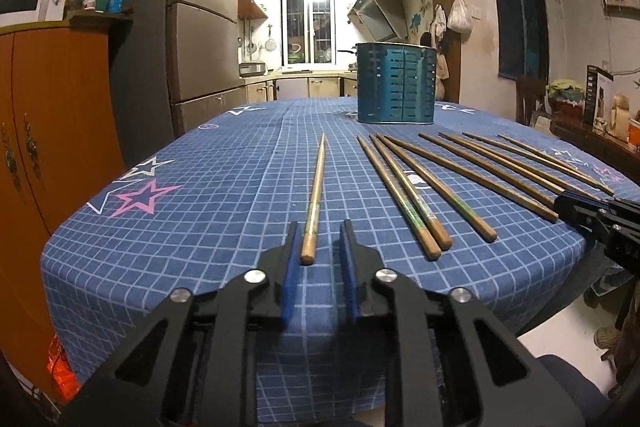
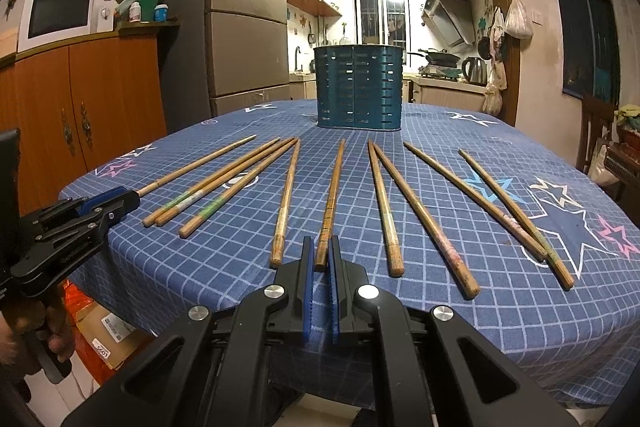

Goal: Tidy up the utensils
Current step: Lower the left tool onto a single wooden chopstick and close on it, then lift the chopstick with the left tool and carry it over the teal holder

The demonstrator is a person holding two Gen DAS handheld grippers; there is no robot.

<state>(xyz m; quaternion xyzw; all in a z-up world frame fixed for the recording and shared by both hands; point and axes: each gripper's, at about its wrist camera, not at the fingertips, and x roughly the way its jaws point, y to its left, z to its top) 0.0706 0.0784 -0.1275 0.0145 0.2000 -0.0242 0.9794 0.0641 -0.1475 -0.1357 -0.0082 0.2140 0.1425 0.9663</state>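
Right wrist view: my right gripper (image 2: 321, 253) and left gripper (image 1: 320, 239), jaws apart, each straddle a chopstick (image 2: 330, 199) at the table's (image 2: 460, 327) near edge, the holder (image 2: 359, 93) toward the far edge.

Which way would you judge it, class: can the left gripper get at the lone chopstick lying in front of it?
Probably yes. The left gripper is open, the lone chopstick's near end lies between its fingers beside one pad, and nothing blocks it.
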